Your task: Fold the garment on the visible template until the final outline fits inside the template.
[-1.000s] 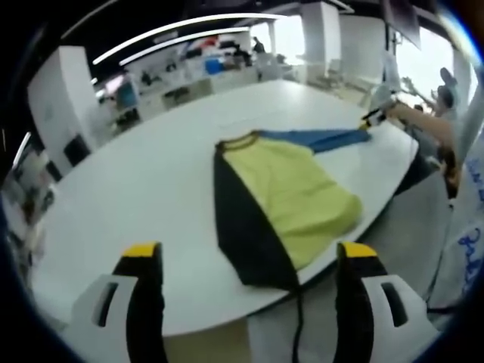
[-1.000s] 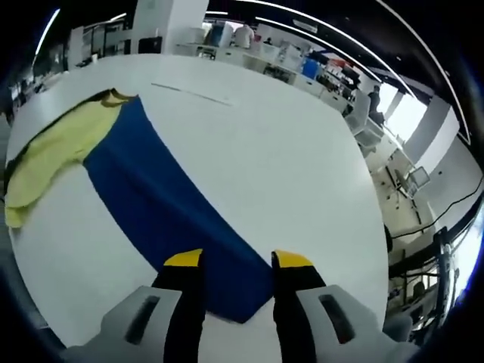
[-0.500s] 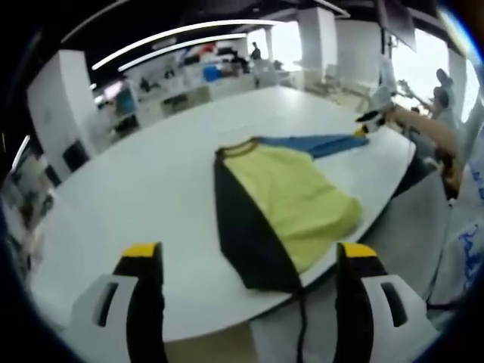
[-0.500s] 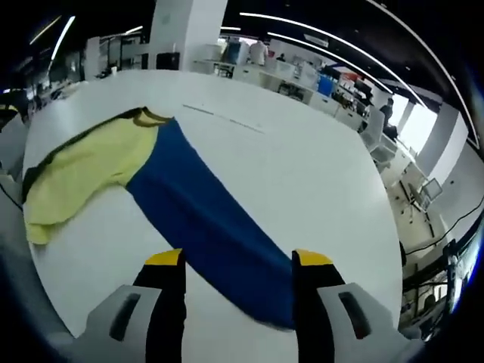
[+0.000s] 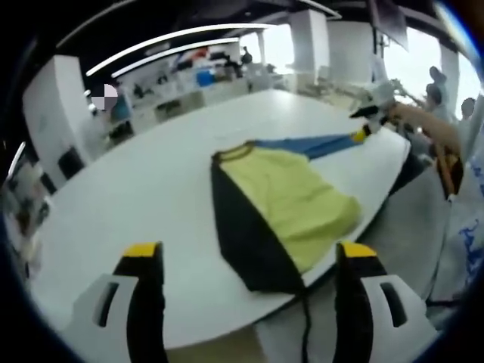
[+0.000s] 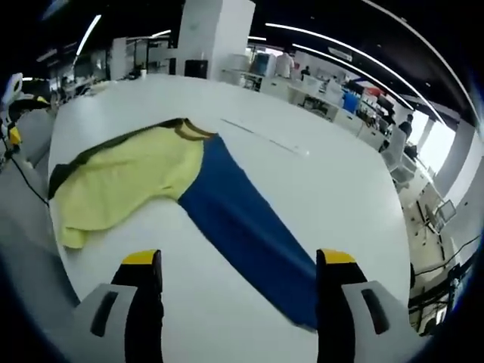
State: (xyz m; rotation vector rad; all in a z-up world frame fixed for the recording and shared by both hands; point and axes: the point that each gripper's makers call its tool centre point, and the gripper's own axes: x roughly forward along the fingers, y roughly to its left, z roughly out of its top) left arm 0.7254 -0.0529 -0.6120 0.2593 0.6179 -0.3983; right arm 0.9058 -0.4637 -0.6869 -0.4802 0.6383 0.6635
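Observation:
A garment with a yellow body, a black side panel and a long blue sleeve lies spread on a white oval table. Its lower hem hangs a little over the near table edge. My left gripper is open and held back from the table, with nothing between its jaws. In the right gripper view the yellow body lies to the left and the blue sleeve runs flat toward my right gripper. That gripper is open above the sleeve's end, holding nothing.
A person's arm reaches in at the far right of the table. A thin dark line marks the tabletop beyond the sleeve. Desks, chairs and white pillars stand behind the table. A black cable hangs below the garment's hem.
My right gripper opened wide, let go of the blue sleeve end and drew back; the sleeve now lies flat on the table. The left gripper stayed open and nearly still.

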